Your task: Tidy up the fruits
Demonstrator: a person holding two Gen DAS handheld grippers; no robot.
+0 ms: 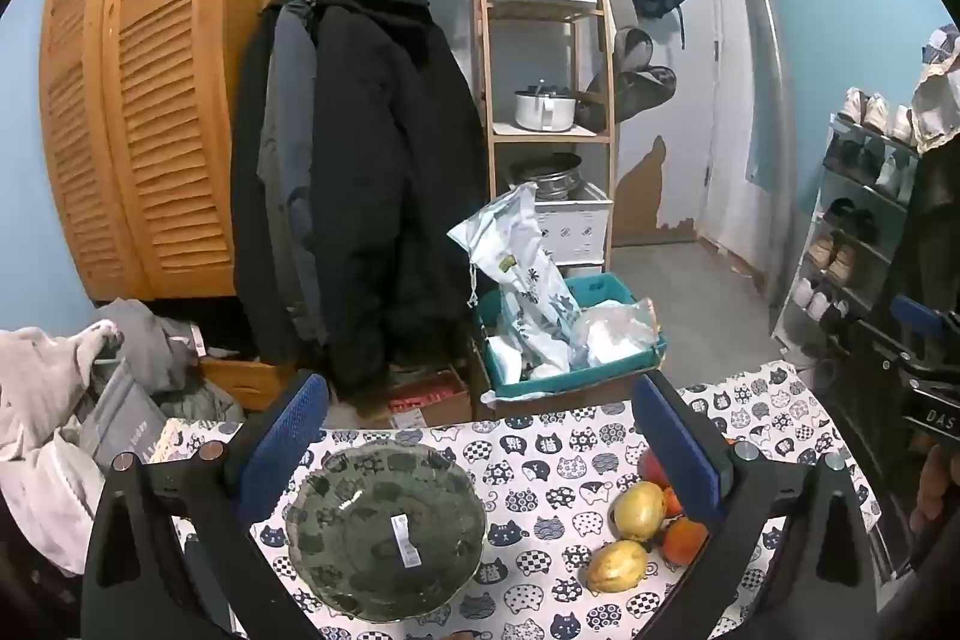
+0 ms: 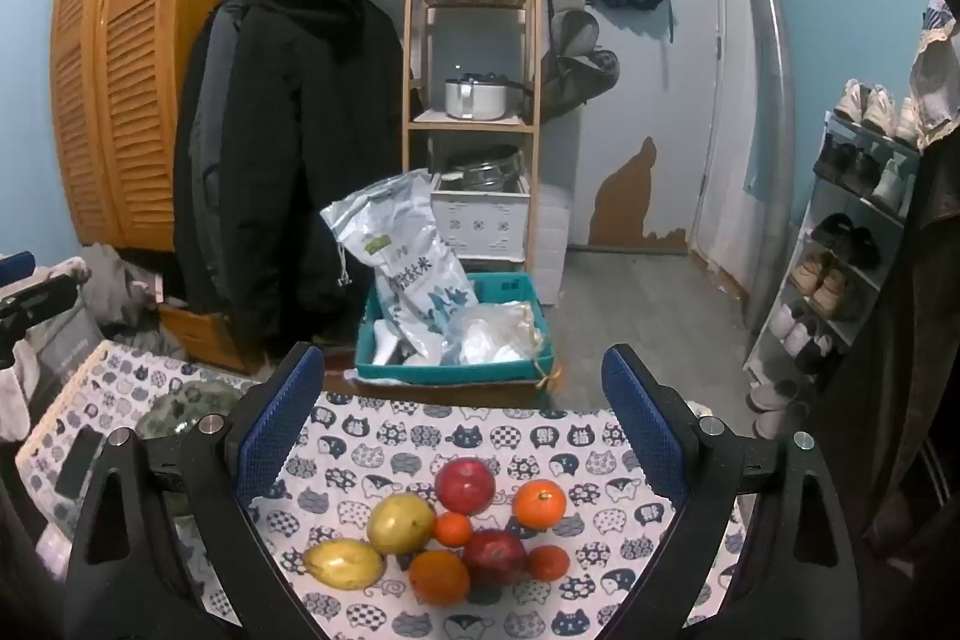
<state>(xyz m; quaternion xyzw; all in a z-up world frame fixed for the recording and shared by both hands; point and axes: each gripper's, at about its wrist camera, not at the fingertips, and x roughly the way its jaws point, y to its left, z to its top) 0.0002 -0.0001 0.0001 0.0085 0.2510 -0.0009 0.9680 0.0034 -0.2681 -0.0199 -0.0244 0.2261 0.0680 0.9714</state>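
A dark glass bowl (image 1: pixel 387 529) stands empty on the cat-print tablecloth (image 1: pixel 540 460), below my open left gripper (image 1: pixel 480 436). To its right lie two yellow fruits (image 1: pixel 639 508) and an orange (image 1: pixel 684 538). In the right wrist view the fruit pile shows whole: two red apples (image 2: pixel 465 484), two yellow fruits (image 2: pixel 401 523), several oranges (image 2: pixel 539 503). My right gripper (image 2: pixel 462 418) hangs open above the pile, nothing between its blue pads (image 2: pixel 642 418). The bowl's edge (image 2: pixel 180 406) peeks out at the left.
Beyond the table's far edge a teal crate (image 2: pixel 456 370) holds bags. Dark coats (image 1: pixel 372 172) hang at the back, beside a wooden shelf (image 2: pixel 474 58). A shoe rack (image 2: pixel 840 250) stands at the right. Grey clothes (image 1: pixel 54 400) pile at the left. A black phone (image 2: pixel 78 460) lies on the cloth.
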